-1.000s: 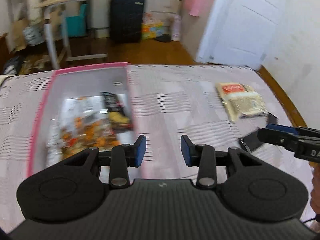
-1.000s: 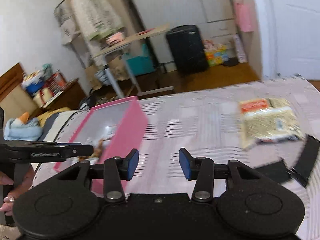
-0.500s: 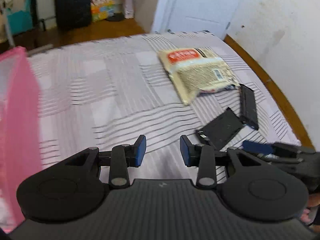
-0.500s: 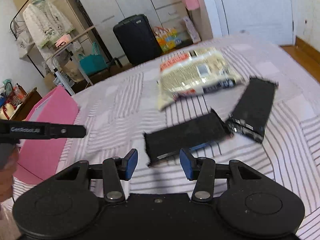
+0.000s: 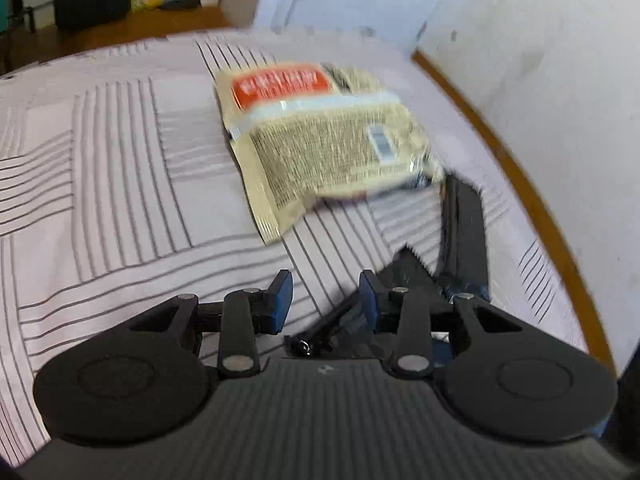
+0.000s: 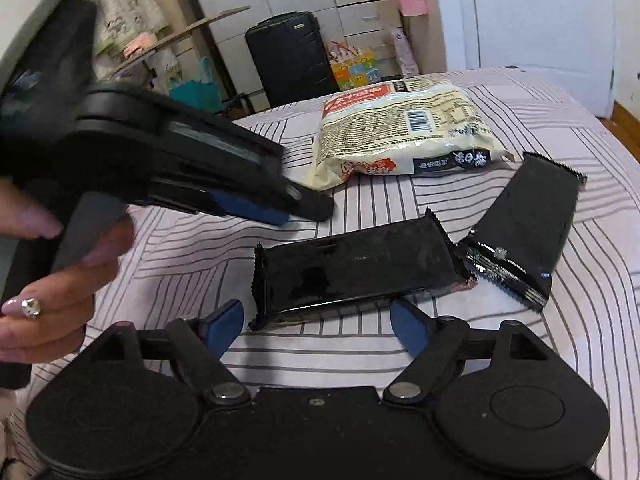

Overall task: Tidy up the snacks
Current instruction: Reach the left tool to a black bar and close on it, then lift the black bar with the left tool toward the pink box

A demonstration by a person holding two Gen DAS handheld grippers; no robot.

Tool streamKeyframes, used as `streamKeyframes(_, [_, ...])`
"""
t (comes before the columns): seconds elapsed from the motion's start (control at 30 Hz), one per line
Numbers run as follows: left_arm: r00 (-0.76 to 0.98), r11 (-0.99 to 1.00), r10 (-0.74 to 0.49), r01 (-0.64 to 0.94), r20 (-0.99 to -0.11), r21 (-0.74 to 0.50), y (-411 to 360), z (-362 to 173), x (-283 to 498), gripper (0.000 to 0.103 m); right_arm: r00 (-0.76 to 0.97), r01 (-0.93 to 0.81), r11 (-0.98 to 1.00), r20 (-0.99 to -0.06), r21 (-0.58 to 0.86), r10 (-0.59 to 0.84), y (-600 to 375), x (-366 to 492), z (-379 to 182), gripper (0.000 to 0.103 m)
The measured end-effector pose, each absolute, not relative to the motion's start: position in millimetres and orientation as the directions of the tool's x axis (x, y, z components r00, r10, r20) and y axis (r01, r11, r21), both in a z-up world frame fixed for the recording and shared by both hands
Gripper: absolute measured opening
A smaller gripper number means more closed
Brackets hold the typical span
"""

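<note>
Two black snack packets lie on the striped bed; the nearer one (image 6: 356, 268) is just ahead of my right gripper (image 6: 318, 320), whose jaws are opening wide, with the pads clear of it. The second black packet (image 6: 524, 224) lies to its right. Behind them rests a beige noodle bag (image 6: 404, 128) with a red label. My left gripper (image 5: 324, 296) hovers low over the sheet with a narrow empty gap, the noodle bag (image 5: 320, 136) ahead and the black packets (image 5: 464, 224) at its right. In the right wrist view the left gripper (image 6: 308, 204) reaches in from the left, held by a hand (image 6: 80, 264).
The striped sheet (image 6: 560, 340) runs to a wooden bed rim (image 5: 540, 208) beside a white wall. Beyond the bed stand a black suitcase (image 6: 292, 56), a colourful box (image 6: 356, 68) on the floor, a white door (image 6: 540, 16) and a clothes rack.
My left gripper swung right and down, from over the pink bin to the packets. My right gripper sank toward the near black packet and its jaws spread wide.
</note>
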State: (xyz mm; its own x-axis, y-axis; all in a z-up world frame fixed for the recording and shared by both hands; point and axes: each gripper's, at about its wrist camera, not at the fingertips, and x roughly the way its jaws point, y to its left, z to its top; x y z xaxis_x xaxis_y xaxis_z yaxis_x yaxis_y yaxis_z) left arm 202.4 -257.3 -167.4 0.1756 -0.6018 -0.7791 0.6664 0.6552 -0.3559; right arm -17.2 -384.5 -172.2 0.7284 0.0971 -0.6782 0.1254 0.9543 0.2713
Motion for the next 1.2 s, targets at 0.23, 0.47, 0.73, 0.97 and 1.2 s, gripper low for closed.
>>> streamKeyframes(0.23, [-0.101, 0.613, -0.624, 0.553, -0.775, -0.565, -256.4, -182.6, 213.4, 0.035, 0.719, 0.121, 0.962, -0.69, 0.243, 0.084, -373.6, -17.2, -171.4, 0.095])
streamKeyframes(0.47, [-0.274, 0.606, -0.628, 0.416, -0.729, -0.678, -248.6, -195.2, 208.7, 0.035, 0.707, 0.135, 0.981, -0.708, 0.138, 0.003, -357.7, -14.2, -166.7, 0.095])
streamKeyframes(0.73, [-0.055, 0.623, -0.614, 0.579, -0.787, -0.526, -250.6, -183.4, 177.0, 0.035, 0.719, 0.187, 0.978, -0.692, 0.09, -0.074, -350.6, -20.4, -175.5, 0.081])
streamKeyframes(0.97, [0.034, 0.631, -0.625, 0.61, -0.78, -0.479, -254.1, -184.4, 158.6, 0.038, 0.713, 0.367, 0.914, -0.683, 0.176, -0.155, -355.6, -35.6, -170.7, 0.057])
streamKeyframes(1.2, [0.03, 0.657, -0.618, 0.568, -0.786, -0.496, -240.5, -177.5, 153.0, 0.038, 0.69, 0.385, 0.91, -0.702, 0.154, -0.173, -342.9, -38.9, -163.2, 0.056])
